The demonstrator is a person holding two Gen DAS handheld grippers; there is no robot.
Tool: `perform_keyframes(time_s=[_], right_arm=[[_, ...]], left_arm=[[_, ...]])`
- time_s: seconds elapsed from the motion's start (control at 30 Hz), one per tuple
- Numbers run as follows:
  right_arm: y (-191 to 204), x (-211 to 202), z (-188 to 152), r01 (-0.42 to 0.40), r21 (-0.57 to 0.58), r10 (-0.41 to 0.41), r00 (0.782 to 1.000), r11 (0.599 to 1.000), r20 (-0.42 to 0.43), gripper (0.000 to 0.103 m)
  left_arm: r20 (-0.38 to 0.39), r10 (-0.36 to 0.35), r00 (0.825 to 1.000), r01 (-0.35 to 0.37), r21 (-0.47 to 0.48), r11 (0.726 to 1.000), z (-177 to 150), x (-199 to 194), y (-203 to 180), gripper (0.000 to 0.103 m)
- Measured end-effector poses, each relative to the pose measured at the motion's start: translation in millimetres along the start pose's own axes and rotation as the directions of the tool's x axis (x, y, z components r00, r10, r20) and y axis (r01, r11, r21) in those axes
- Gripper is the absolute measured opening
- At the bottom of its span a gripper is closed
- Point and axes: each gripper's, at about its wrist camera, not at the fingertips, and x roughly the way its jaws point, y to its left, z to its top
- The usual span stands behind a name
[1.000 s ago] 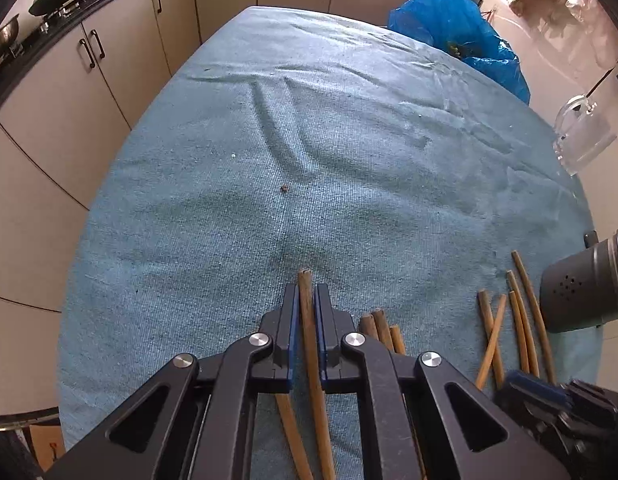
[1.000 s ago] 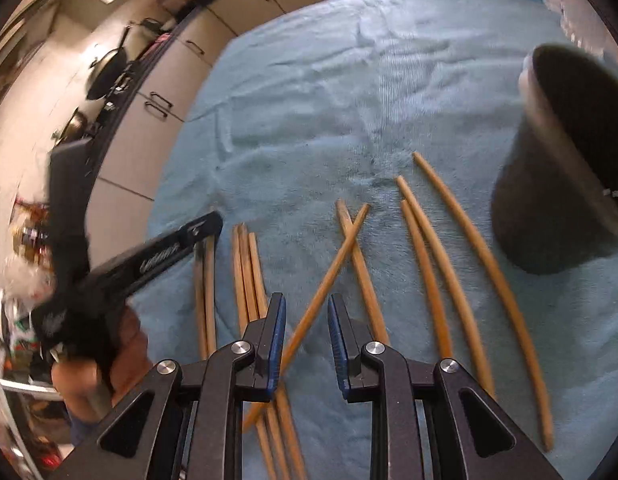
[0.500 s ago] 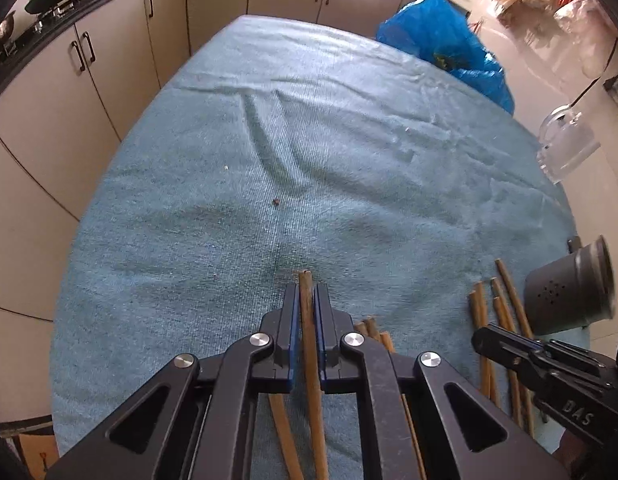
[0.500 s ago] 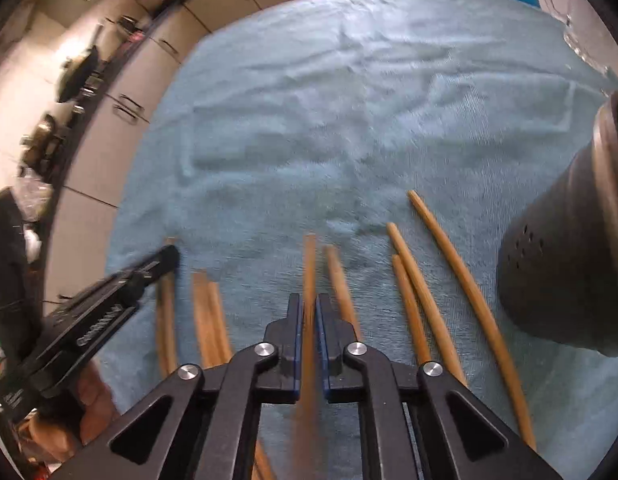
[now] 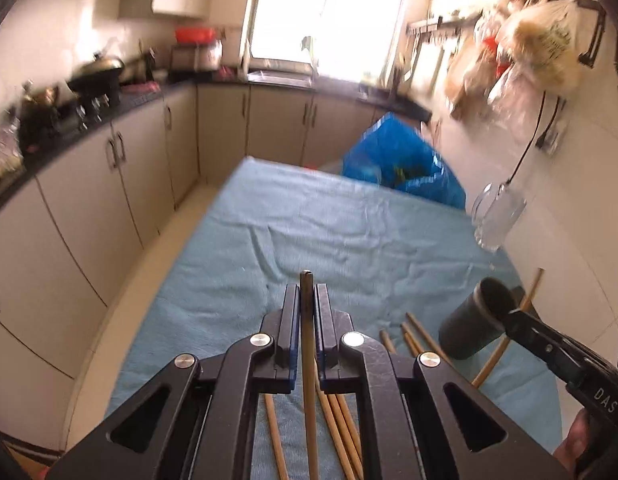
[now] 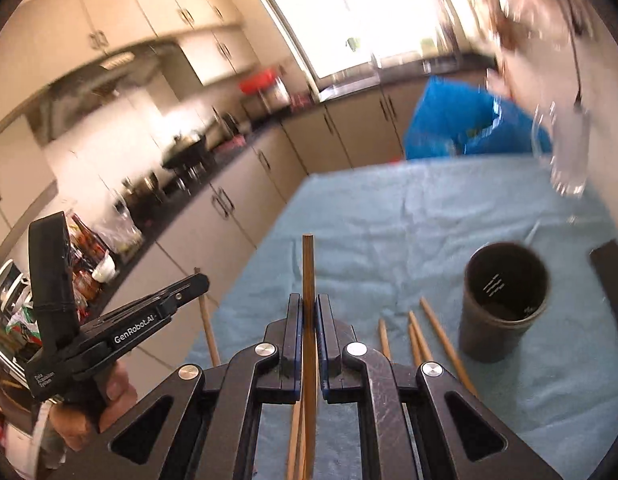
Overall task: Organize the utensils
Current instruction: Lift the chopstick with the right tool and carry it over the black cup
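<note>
Wooden chopstick (image 5: 309, 360) clamped in left gripper (image 5: 307, 312), another (image 6: 308, 280) in right gripper (image 6: 309, 320); best tipped upright over black holder (image 6: 505, 300) near table's right edge.

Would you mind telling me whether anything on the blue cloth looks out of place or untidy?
Yes: several brown wooden chopsticks lie loose on the blue cloth beside the upright dark grey cylindrical holder instead of inside it. The holder looks empty. Nothing appears spilled or broken.
</note>
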Motion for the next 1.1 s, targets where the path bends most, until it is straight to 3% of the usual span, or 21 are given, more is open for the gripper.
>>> perform_keyframes(time_s=[0.1,0.23,0.73,1.1], right_arm=[[0.4,-25.2,-8.3,-0.003,-0.004,0.003,0.997,1.0,0.079,0.007],[-1.4,-44.8,-19.2,0.011,0.004,-0.011,0.99,1.0,0.138,0.007],[-19.2,-90.7,-27.9,0.016,0.051,-0.026,0.979,0.999,0.204,0.007],[-39.1,-119.8,-26.9,0.021,0.088,-0.043,0.965,0.996,0.26,0.007]], left_arm=[[0.065,0.026,0.998,-0.025,-0.014,1.0,-5.9,-24.8,-4.7,0.006],[0.093,0.025,0.995,-0.022,-0.037,0.999,-12.1,-41.9,-9.7,0.006],[0.131,0.038,0.991,-0.035,-0.032,0.999,-17.6,-76.7,-22.0,0.006],[0.157,0.01,0.988,-0.01,-0.004,1.0,-11.2,-92.1,-40.2,0.006]])
